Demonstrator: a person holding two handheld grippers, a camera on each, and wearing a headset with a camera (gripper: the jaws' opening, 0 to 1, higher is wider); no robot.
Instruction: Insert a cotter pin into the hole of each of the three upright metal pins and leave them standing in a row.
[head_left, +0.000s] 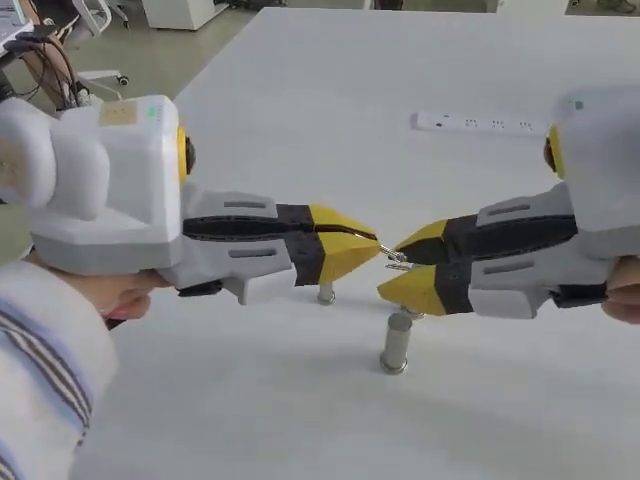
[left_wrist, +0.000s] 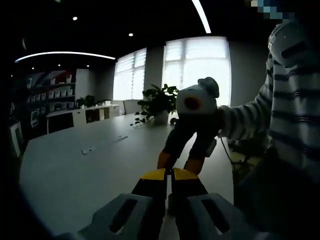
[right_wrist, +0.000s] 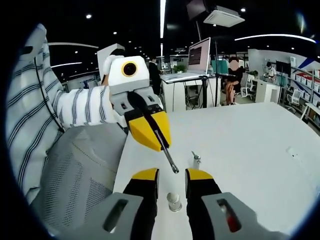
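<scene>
My left gripper (head_left: 372, 242) is shut on a thin cotter pin (head_left: 392, 256), whose free end sticks out toward the right gripper. My right gripper (head_left: 392, 267) faces it tip to tip, open, with the cotter pin's end between its jaws. In the right gripper view the cotter pin (right_wrist: 167, 152) slants down from the left gripper (right_wrist: 150, 131) toward my open right gripper (right_wrist: 172, 174). One upright metal pin (head_left: 395, 345) stands on the white table below the tips. A second metal pin (head_left: 325, 293) stands farther back, half hidden under the left gripper. Both metal pins (right_wrist: 174, 201) (right_wrist: 196, 160) stand upright.
A white power strip (head_left: 480, 123) lies on the table (head_left: 300, 100) at the far right. A person's striped sleeve (head_left: 40, 350) holds the left gripper. Desks, chairs and monitors (right_wrist: 200, 55) stand beyond the table's edge.
</scene>
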